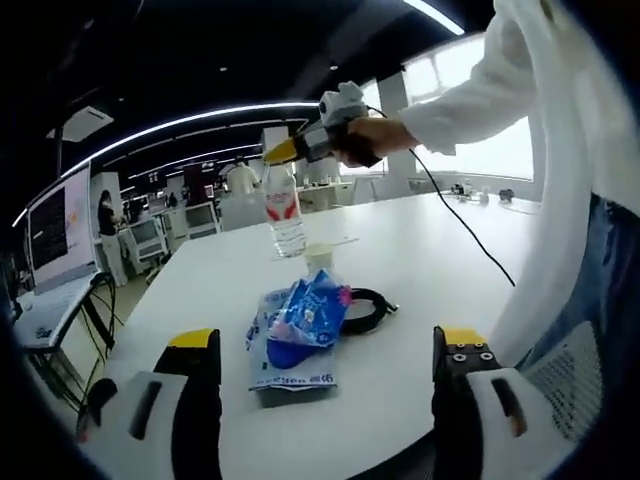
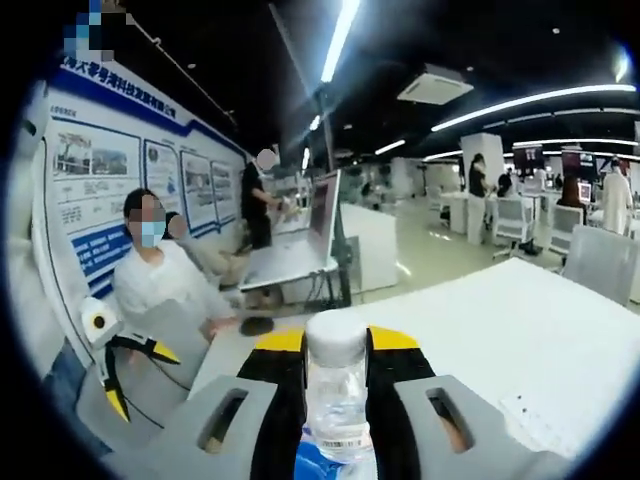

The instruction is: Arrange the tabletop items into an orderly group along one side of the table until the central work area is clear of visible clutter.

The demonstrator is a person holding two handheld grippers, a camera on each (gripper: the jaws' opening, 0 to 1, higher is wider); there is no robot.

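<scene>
Tabletop clutter remains mid-table: snack packets, cable, small cup. Right claw clamps the water bottle; left claw gapes wide, empty.

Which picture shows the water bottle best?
The left gripper view: the whole water bottle stands on the white table, red label visible, right tongs at its top. The right gripper view shows just its cap and neck between the tongs.
</scene>
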